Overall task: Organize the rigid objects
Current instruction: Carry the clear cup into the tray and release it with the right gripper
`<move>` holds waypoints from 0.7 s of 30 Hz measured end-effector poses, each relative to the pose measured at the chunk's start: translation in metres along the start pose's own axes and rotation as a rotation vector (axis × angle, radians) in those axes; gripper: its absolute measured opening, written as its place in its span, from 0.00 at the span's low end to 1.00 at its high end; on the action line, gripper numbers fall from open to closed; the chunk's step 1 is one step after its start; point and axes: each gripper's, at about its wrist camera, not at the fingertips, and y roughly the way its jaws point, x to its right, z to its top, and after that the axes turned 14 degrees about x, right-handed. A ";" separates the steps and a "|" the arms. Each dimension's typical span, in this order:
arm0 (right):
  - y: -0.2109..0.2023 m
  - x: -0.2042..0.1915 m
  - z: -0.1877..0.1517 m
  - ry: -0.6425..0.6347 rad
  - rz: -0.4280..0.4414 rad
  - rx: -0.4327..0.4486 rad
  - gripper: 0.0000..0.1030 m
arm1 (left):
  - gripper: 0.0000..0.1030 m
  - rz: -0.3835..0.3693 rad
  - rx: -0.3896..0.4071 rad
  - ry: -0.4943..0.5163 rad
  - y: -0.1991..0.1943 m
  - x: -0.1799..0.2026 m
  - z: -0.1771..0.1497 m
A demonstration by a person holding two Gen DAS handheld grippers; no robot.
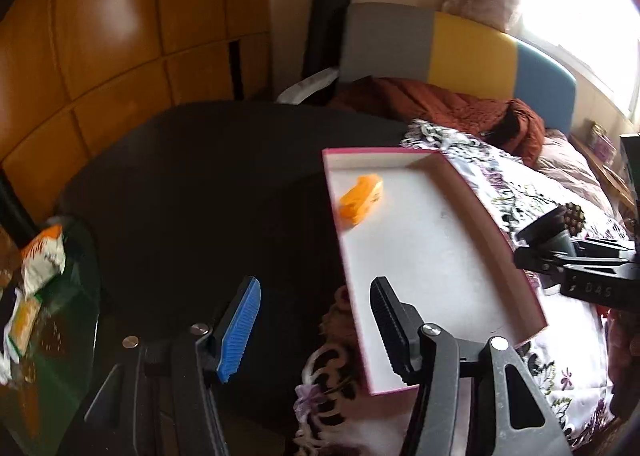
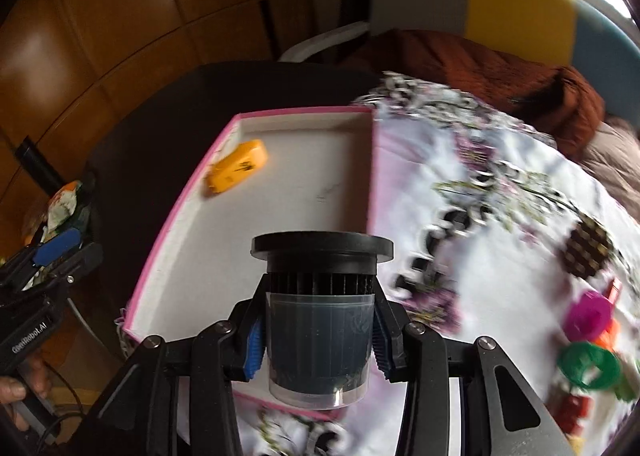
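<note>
A shallow white box with a pink rim [image 2: 304, 192] lies on a floral cloth, and an orange block [image 2: 236, 168] rests in its far left corner. My right gripper [image 2: 318, 348] is shut on a clear jar with a black lid [image 2: 320, 320], held above the box's near end. The left wrist view shows the box [image 1: 440, 256], the orange block [image 1: 360, 198] and the right gripper [image 1: 560, 252] with the jar [image 1: 540, 230] beyond the box's right wall. My left gripper [image 1: 316, 330] is open and holds nothing, its black finger over the box's near left corner.
A pinecone [image 2: 588, 252], a pink ring [image 2: 592, 316], a green ring [image 2: 588, 368] and red pieces [image 2: 576, 412] lie on the floral cloth [image 2: 500, 216] at right. A dark round table [image 1: 200, 196] is left of the box. Snack packs [image 1: 40, 256] sit on a glass table. A person's hand [image 2: 16, 388] holds the left gripper [image 2: 56, 252].
</note>
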 end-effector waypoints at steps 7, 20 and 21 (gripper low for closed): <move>0.056 -0.050 0.012 -0.031 0.067 -0.071 0.42 | 0.56 0.049 -0.037 -0.063 0.007 -0.028 -0.010; 0.104 -0.079 0.030 -0.004 0.086 -0.079 0.52 | 0.56 0.049 -0.045 -0.053 0.012 -0.030 -0.014; 0.099 -0.080 0.029 -0.009 0.090 -0.069 0.54 | 0.56 0.051 -0.046 -0.054 0.013 -0.030 -0.014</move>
